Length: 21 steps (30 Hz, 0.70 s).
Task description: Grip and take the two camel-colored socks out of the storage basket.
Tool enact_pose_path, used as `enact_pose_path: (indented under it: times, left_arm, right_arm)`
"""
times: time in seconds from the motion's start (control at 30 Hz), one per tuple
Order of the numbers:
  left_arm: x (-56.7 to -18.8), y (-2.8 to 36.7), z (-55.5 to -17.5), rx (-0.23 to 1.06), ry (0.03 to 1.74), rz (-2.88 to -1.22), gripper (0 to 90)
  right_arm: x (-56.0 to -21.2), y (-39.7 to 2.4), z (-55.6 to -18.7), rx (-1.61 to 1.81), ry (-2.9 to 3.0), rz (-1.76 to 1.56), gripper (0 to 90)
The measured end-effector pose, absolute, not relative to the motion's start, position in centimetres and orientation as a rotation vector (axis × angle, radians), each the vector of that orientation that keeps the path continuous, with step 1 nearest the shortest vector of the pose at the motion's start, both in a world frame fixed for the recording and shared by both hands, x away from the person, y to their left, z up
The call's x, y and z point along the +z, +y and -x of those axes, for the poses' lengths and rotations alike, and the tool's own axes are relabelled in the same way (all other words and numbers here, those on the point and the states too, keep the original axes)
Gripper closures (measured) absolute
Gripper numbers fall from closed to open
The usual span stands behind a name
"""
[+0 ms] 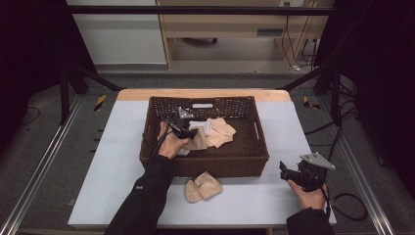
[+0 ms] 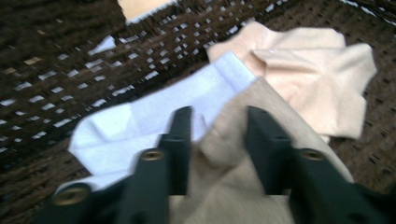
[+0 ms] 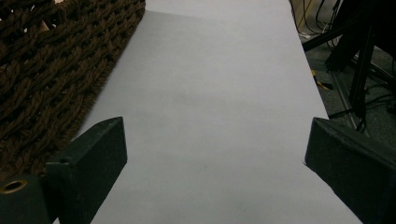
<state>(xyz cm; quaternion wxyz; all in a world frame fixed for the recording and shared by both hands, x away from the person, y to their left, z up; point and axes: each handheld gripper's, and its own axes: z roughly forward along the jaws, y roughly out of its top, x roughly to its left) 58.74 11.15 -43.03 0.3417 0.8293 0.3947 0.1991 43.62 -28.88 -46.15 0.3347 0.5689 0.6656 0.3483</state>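
Half-spread, your left gripper's (image 2: 218, 122) jaws straddle a raised fold of the tan sock (image 2: 238, 186) inside the wicker basket (image 1: 254, 155) — whether the pads press it yet, you cannot tell. A white sock (image 2: 154, 112) lies just left of it, a peach sock (image 2: 317, 79) beyond. You appear mid-pick: next, close firmly on tan cloth alone, then lift clear. Your right gripper (image 3: 215, 158) rests wide open over the table's white mat (image 3: 210, 84), holding nothing — right of the basket.
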Motion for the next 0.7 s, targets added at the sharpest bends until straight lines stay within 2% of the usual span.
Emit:
enact_pose_path:
  times: [0.07,0.17,0.27,0.53,0.7]
  left_arm:
    - [-43.1,11.2,-58.7,0.490,1.039,-2.170,75.3]
    - [-42.8,11.2,-58.5,0.464,1.030,-2.161,81.8]
    - [-42.6,11.4,-58.2,0.468,1.004,-2.144,83.0]
    - [-40.6,12.4,-57.0,0.467,0.924,-1.908,83.4]
    - [-38.3,13.0,-55.7,0.519,0.847,-1.772,83.5]
  right_arm:
    - [-46.2,-28.9,-43.6,0.908,1.736,-1.484,5.8]
    - [-46.1,-28.9,-43.6,0.909,1.736,-1.483,5.9]
    - [-46.1,-29.0,-43.6,0.912,1.734,-1.486,5.9]
    - [-46.1,-29.0,-43.6,0.908,1.732,-1.486,5.8]
    - [-46.1,-29.1,-43.7,0.904,1.734,-1.484,5.8]
